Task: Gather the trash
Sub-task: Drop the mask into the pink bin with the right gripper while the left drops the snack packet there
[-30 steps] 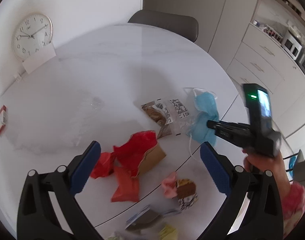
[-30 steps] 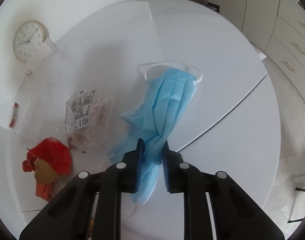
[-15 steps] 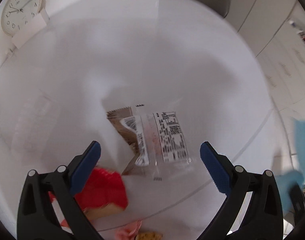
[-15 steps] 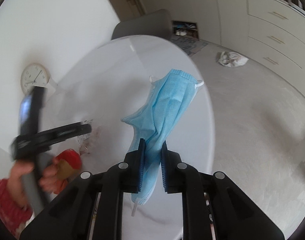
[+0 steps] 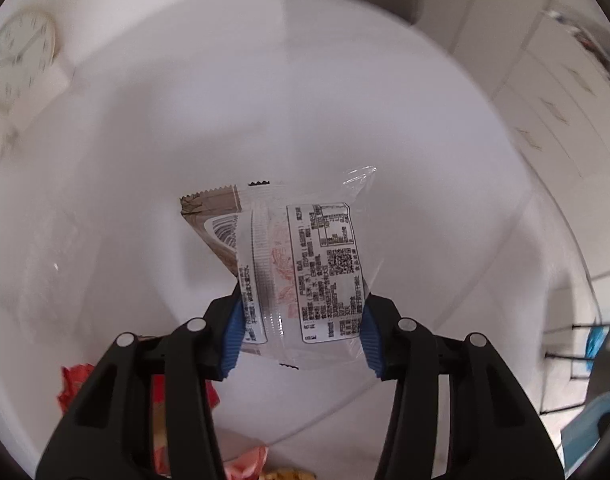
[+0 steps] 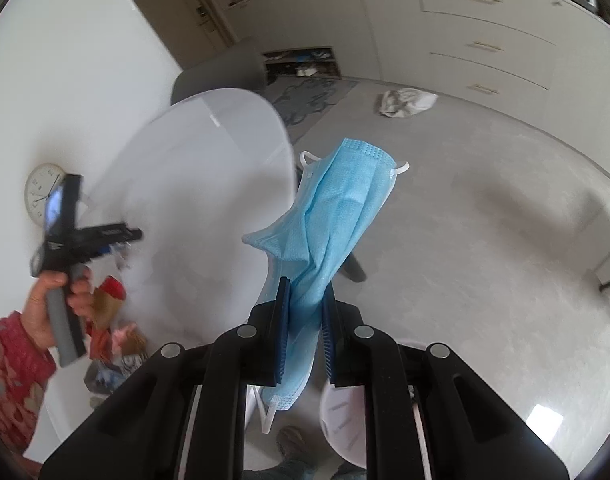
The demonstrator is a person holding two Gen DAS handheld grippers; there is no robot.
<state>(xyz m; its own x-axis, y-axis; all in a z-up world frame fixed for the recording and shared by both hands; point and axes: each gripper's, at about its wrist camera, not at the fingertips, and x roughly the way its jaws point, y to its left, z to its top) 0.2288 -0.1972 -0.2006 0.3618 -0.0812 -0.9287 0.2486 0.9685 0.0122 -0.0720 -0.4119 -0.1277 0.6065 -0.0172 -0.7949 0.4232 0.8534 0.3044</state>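
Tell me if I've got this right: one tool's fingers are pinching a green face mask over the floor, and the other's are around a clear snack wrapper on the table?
Nearly. The face mask is blue, not green, as the right wrist view shows. The rest stands: the other fingers are around the clear snack wrapper on the table.

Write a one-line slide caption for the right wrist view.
Right gripper shut on a blue face mask, carried off the white table above the floor.

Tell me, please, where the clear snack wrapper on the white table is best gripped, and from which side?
Grip the clear snack wrapper across its near end, coming down from above. It lies flat on the white table, long axis pointing away, and the left gripper, jaws just closing, already straddles that width.
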